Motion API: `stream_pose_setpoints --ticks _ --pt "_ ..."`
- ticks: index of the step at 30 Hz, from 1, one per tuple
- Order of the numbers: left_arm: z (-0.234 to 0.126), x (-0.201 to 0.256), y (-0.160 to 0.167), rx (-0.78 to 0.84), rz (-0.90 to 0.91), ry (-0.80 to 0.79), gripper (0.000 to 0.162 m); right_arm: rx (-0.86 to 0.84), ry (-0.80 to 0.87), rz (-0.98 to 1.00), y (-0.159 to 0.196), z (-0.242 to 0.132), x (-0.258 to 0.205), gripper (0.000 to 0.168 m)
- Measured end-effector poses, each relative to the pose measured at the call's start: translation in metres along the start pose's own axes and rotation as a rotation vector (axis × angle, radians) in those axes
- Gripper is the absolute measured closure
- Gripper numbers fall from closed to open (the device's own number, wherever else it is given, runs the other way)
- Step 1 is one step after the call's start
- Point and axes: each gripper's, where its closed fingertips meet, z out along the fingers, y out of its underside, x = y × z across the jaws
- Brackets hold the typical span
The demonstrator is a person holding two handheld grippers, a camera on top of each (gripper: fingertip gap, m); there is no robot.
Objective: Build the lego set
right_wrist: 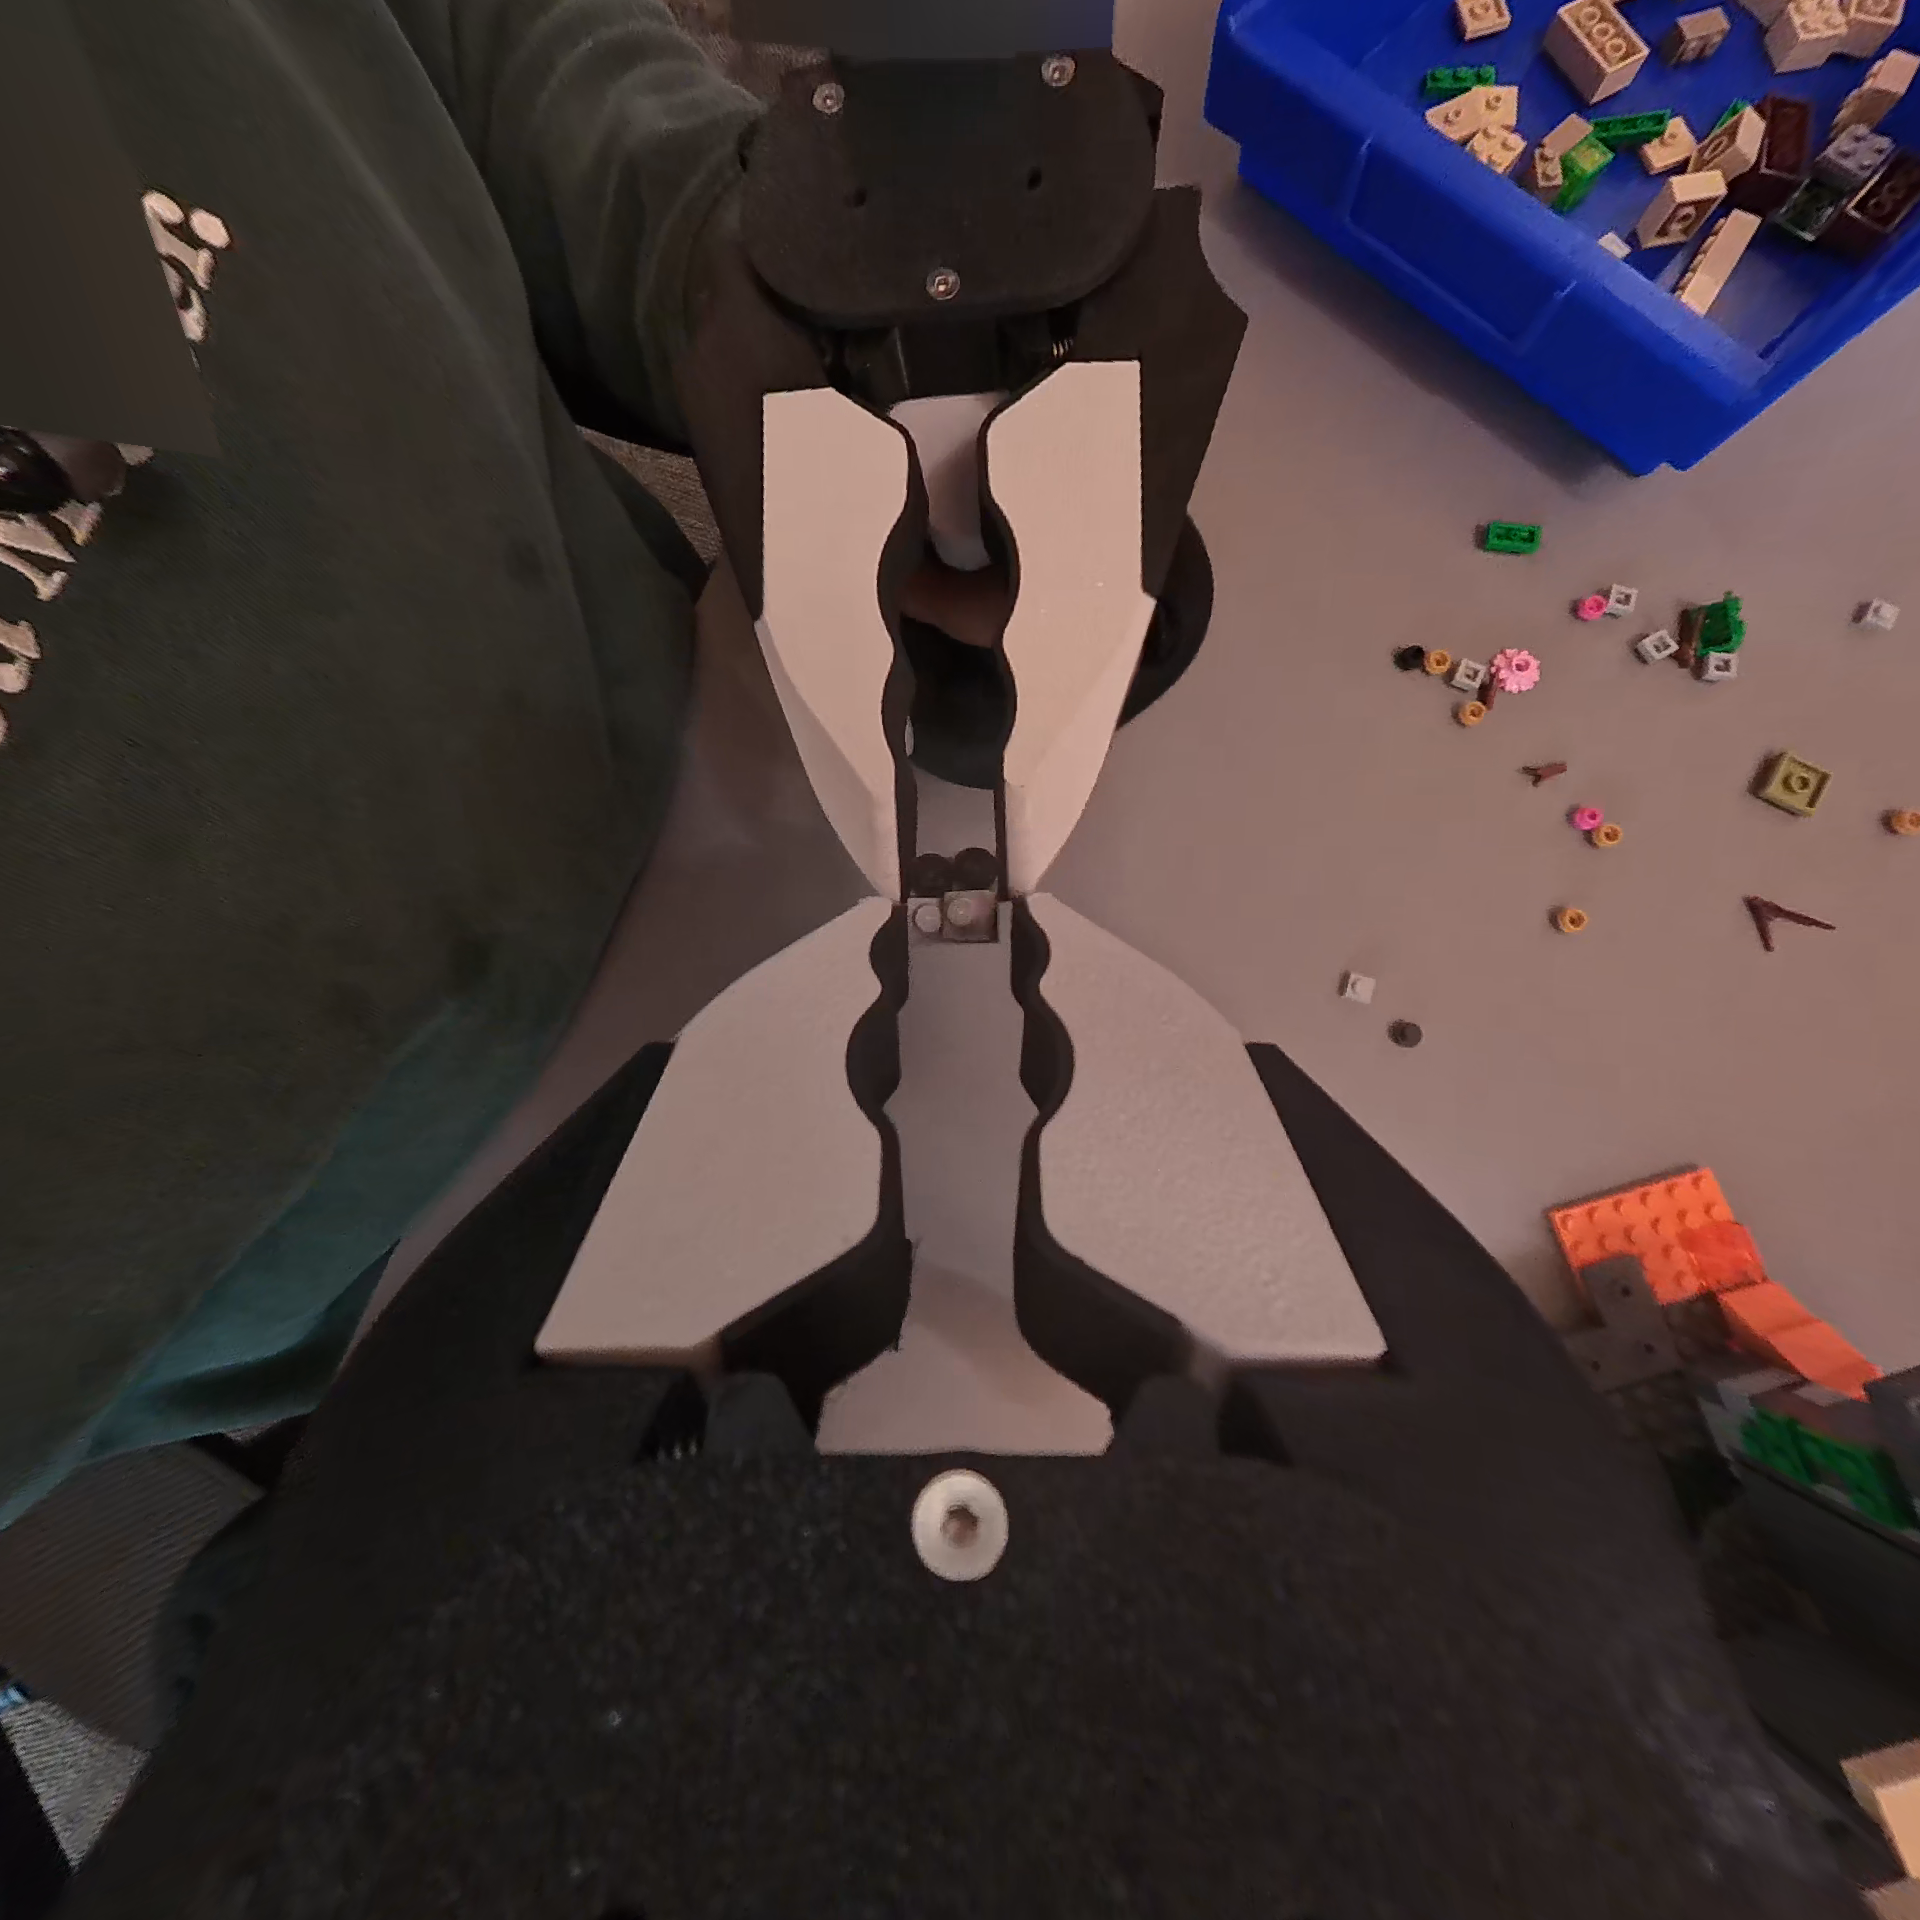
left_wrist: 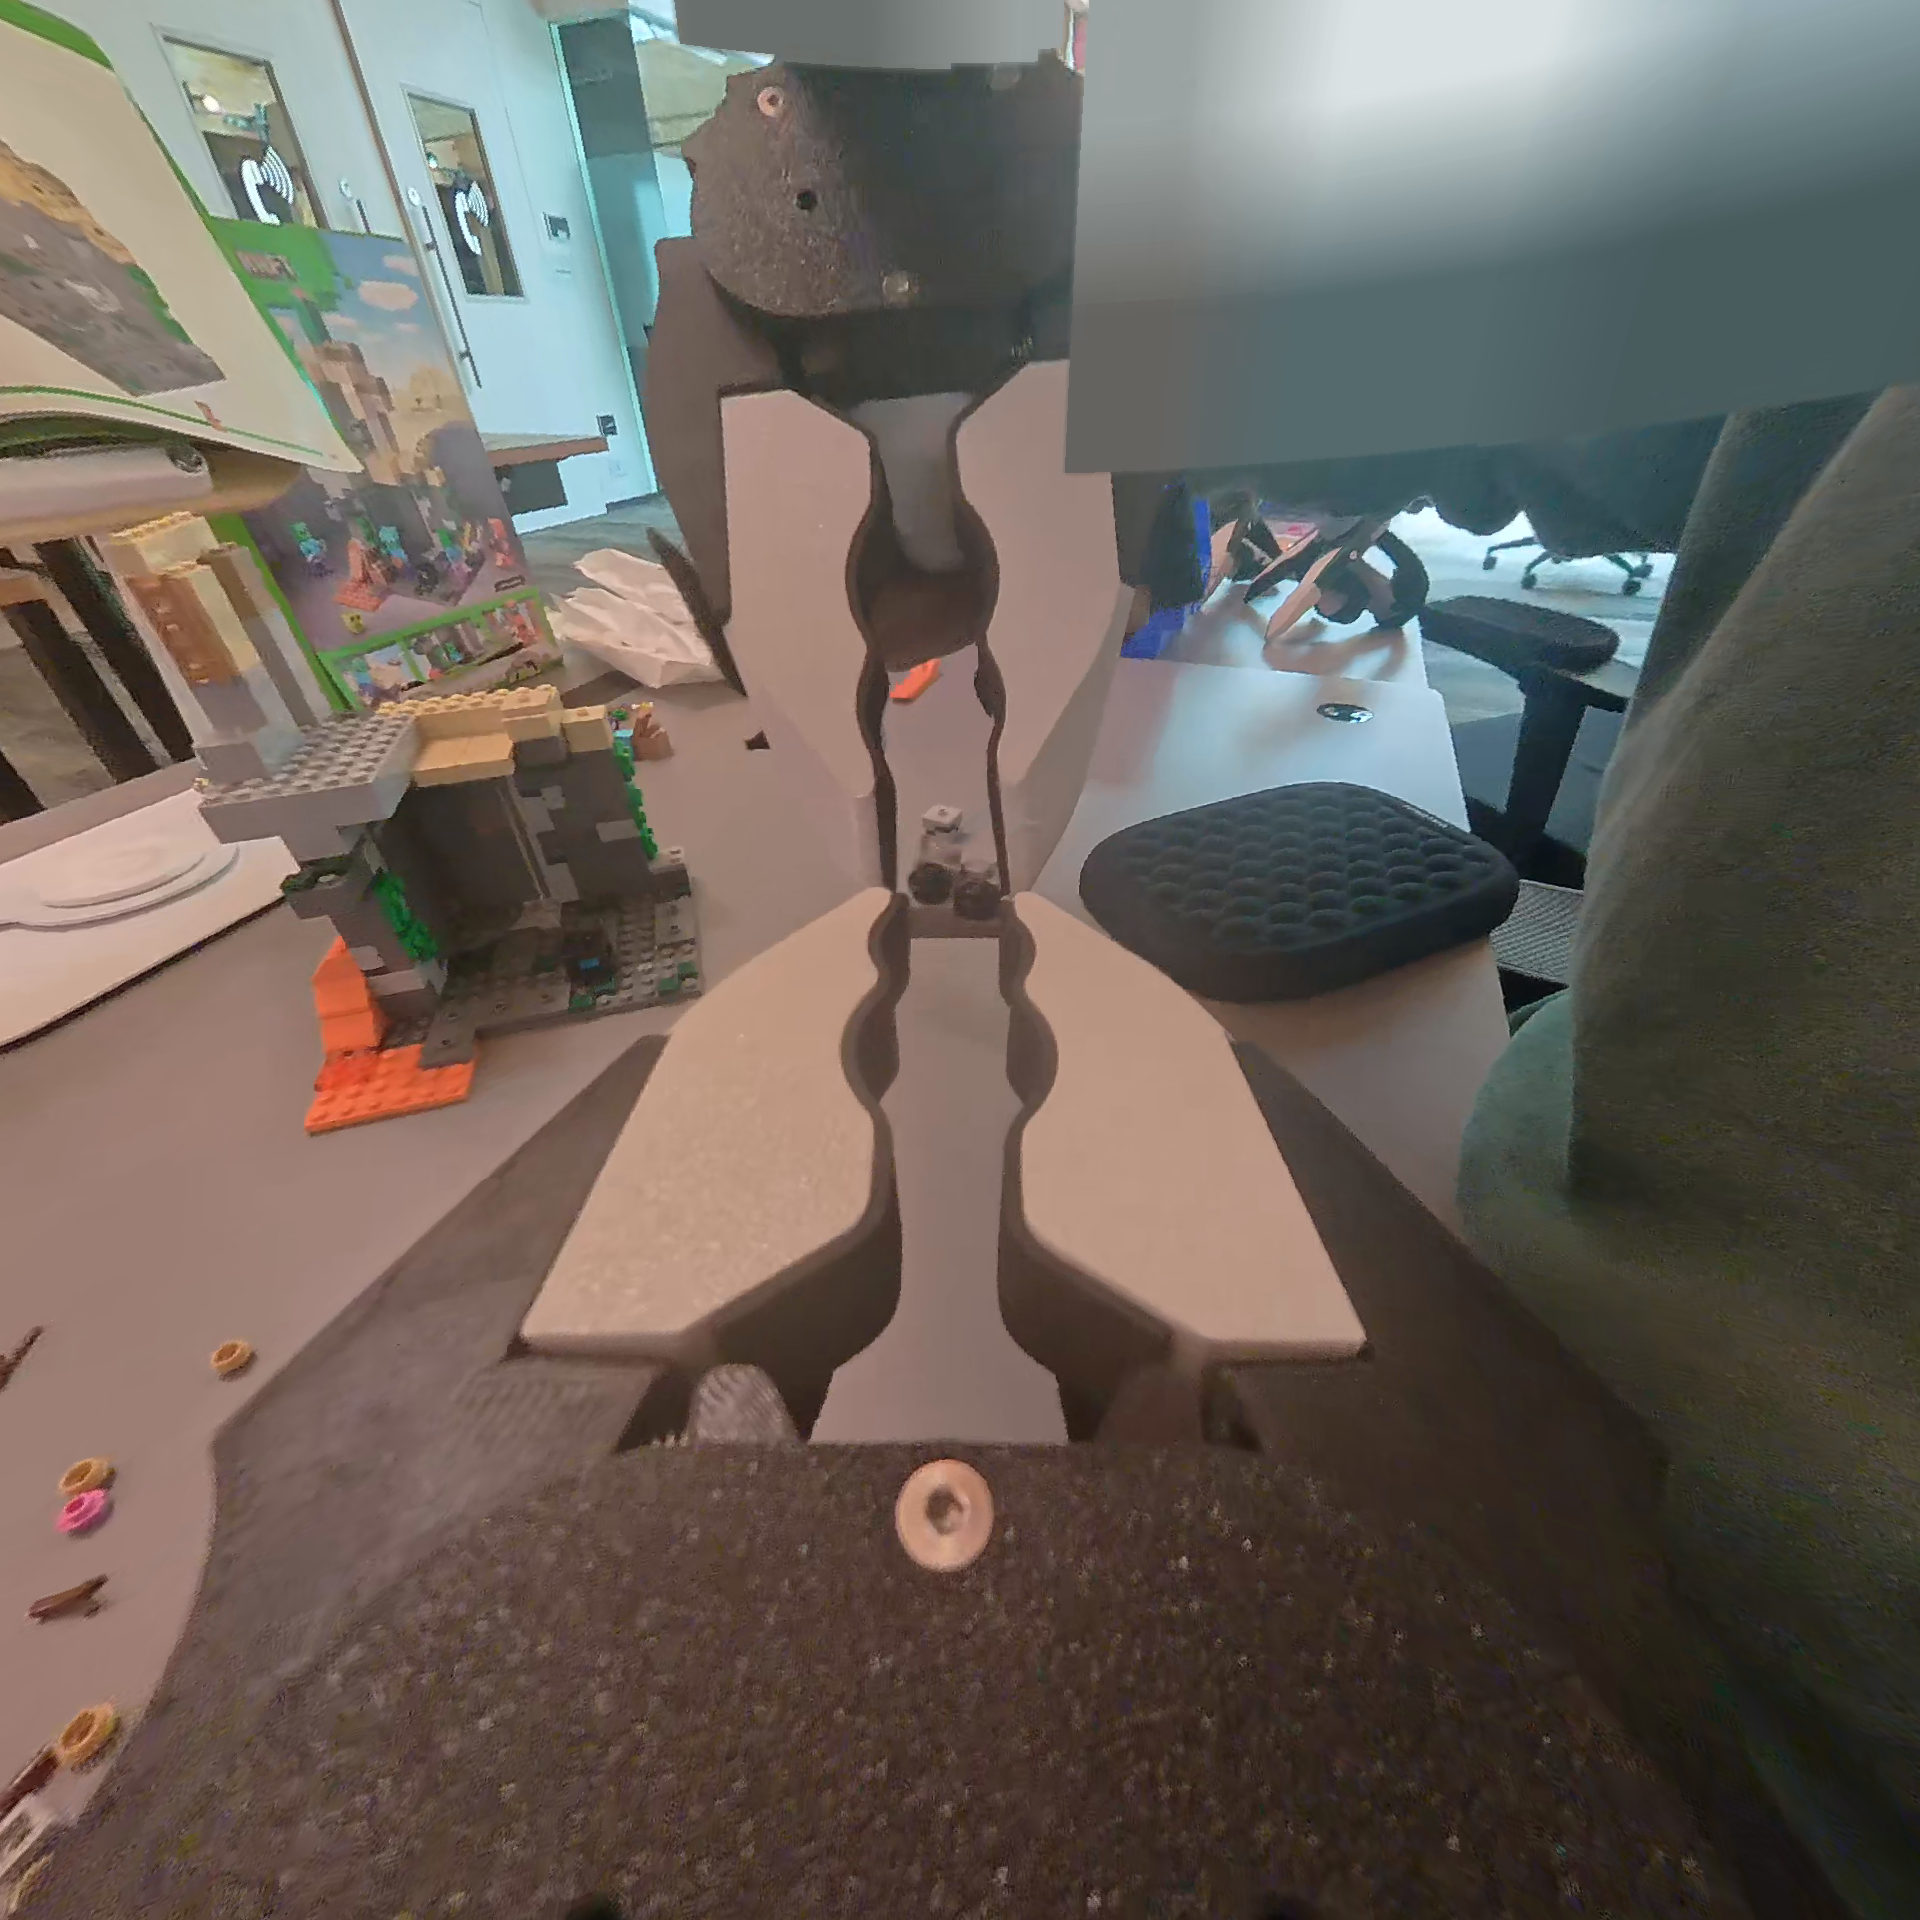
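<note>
- Presently held tip to tip above the surface: left gripper (left_wrist: 954,914) and right gripper (right_wrist: 954,914), each set narrow on one end of the same small lego piece (right_wrist: 954,916).
- Piece: flat grey plate with pale round studs at the right gripper's end and two black rounded parts at the left gripper's end; hard, glossy plastic. Held off the surface, between the opposed tips.
- Judged purpose of the double grip: steadying one part while pressing the other home, a sub-assembly step made in the air.
- Fingers (right_wrist: 748,1164): pale, grainy outer faces, dark wavy inner edges; bodies black and speckled.
- Partly built model (left_wrist: 488,883), standing on the surface apart from the held piece: grey, tan, green and orange stepped bricks on studded baseplates.
- Blue bin (right_wrist: 1455,260) of mixed bricks at a far edge of the surface; loose small parts (right_wrist: 1507,670) scattered between bin and model, within easy reach.
- Grey surface (right_wrist: 1299,831) matt and smooth.
</note>
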Motion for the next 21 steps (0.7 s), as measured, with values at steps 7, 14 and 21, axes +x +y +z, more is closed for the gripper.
stream_pose_setpoints --ticks 7,14,21 --pt "0.000 0.003 -0.003 0.018 0.015 0.008 0.146 0.010 -0.048 0.045 -0.002 -0.006 -0.001 0.145" --pt "-0.001 0.014 -0.004 0.034 0.051 0.043 0.146 0.345 -0.308 0.548 -0.004 -0.021 -0.016 0.142" --pt "0.001 0.022 0.000 0.024 0.101 0.081 0.146 0.687 -0.480 0.938 -0.002 -0.002 -0.025 0.141"
